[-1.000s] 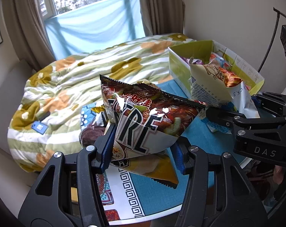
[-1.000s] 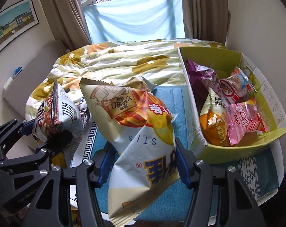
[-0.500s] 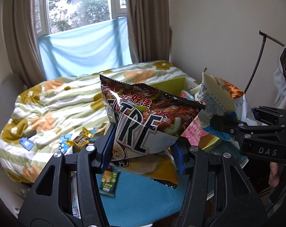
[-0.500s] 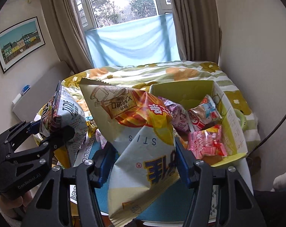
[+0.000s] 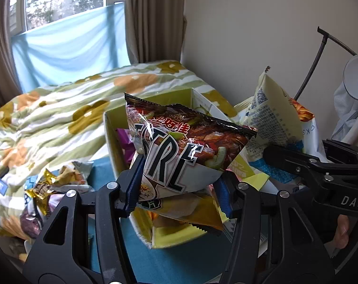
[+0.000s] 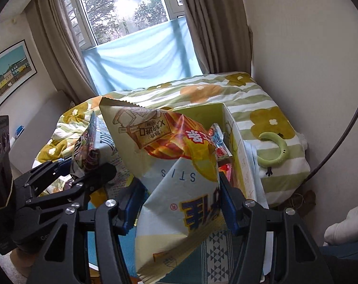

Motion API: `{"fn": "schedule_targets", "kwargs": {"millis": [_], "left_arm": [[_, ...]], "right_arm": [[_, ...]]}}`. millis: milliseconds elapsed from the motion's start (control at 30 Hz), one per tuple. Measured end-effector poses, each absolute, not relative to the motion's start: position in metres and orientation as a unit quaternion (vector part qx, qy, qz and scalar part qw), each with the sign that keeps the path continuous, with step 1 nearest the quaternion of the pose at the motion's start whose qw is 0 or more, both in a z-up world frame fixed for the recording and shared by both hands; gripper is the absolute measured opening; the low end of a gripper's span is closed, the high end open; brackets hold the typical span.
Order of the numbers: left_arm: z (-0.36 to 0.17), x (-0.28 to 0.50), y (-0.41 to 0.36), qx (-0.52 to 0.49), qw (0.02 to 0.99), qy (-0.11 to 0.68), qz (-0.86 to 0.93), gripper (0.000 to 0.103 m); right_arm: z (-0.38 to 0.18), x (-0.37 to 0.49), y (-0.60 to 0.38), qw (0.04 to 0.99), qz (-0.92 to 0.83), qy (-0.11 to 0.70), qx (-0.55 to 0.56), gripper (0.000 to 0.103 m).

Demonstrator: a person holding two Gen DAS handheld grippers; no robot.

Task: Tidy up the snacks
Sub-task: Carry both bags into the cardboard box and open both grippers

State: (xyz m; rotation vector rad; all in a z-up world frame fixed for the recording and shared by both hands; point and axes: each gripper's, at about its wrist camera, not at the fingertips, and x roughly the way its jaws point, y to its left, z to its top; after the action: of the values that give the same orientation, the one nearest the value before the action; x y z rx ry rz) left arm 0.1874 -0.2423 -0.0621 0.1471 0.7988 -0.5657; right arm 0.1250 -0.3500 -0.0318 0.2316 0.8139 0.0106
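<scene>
My left gripper (image 5: 179, 189) is shut on a dark red and white snack bag (image 5: 179, 146) and holds it in the air over the yellow-green cardboard box (image 5: 112, 142). My right gripper (image 6: 179, 203) is shut on a pale blue and yellow chip bag (image 6: 176, 165), also held above the box (image 6: 238, 142). Each gripper shows in the other's view: the right one with its bag (image 5: 276, 123) at the right, the left one with its bag (image 6: 93, 142) at the left. Pink and red packets (image 6: 218, 139) lie in the box.
Loose snack packets (image 5: 51, 184) lie on the blue cloth (image 5: 100, 168) left of the box. A flowered quilt (image 5: 60, 104) covers the bed behind. A green toy (image 6: 273, 151) lies on the quilt at the right. A wall stands close on the right.
Both grippers have risen and swung right with their bags. The box, earlier off to the right, now sits directly under and behind both bags.
</scene>
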Motion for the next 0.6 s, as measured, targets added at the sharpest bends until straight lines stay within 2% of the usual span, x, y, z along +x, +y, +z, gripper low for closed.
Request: {"fn": "schedule_targets", "kwargs": {"millis": [100,133,167,200,600], "left_arm": [[-0.078,0.209,-0.255,0.059,0.867,0.402,-0.288,0.054],[-0.083,0.214,-0.256,0.06,0.863,0.408,-0.291,0.072],[-0.089,0.22,-0.259,0.067,0.861,0.413,-0.288,0.098],[-0.093,0.223,-0.261,0.072,0.863,0.414,-0.282,0.103],[-0.107,0.224,-0.214,0.073,0.86,0.44,-0.249,0.102]], "right_arm": [[-0.041,0.131,-0.365,0.905,-0.014,0.404,0.133,0.055],[-0.044,0.134,-0.37,0.902,-0.02,0.408,0.137,0.055],[-0.046,0.137,-0.374,0.9,-0.026,0.412,0.14,0.055],[-0.048,0.139,-0.38,0.898,-0.032,0.414,0.144,0.055],[-0.079,0.172,-0.395,0.875,-0.047,0.449,0.174,0.055]]}}
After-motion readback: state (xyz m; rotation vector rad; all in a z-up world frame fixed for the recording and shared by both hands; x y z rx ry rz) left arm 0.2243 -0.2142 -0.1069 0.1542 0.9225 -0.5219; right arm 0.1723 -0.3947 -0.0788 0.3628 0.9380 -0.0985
